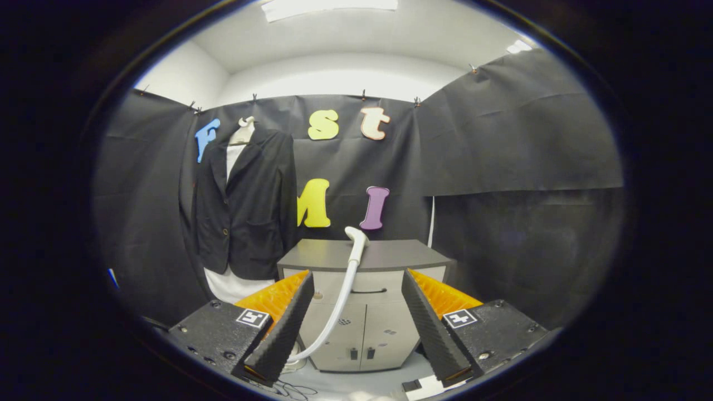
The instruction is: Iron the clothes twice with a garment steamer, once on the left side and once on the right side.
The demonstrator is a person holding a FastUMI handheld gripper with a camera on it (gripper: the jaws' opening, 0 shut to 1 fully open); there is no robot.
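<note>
Down at the near end of the booth, your gripper point(356, 323) is sitting with its fingers point(284, 328) spread wide apart, holding nothing and touching nothing. Both fingers are showing dark ribbed pads on the inner faces and orange plastic backs, bolted to black blocks with little square markers on top.

Beyond the fingers and framed in the gap between them, a grey cabinet point(365, 312) is standing with a flat dark-grey top, one drawer and two lower doors, all in a paler, smooth finish. The garment steamer head point(356, 239) is resting at the front edge of the cabinet top, white and smooth, slightly hooked in shape. Its white hose point(340, 303) is curving down across the cabinet front to the floor, ending near your left finger's tip, where a few thin cables are lying.

The black blazer point(245, 206) is hanging on a pale hanger point(243, 131) against the black cloth wall, off beyond your left finger and just beside the cabinet. It's looking like matte fabric with lapels, a button and a flap pocket, over something white inside and below the hem.

You're getting open floor room between the fingers and the cabinet, and open room to the right of the cabinet.
</note>
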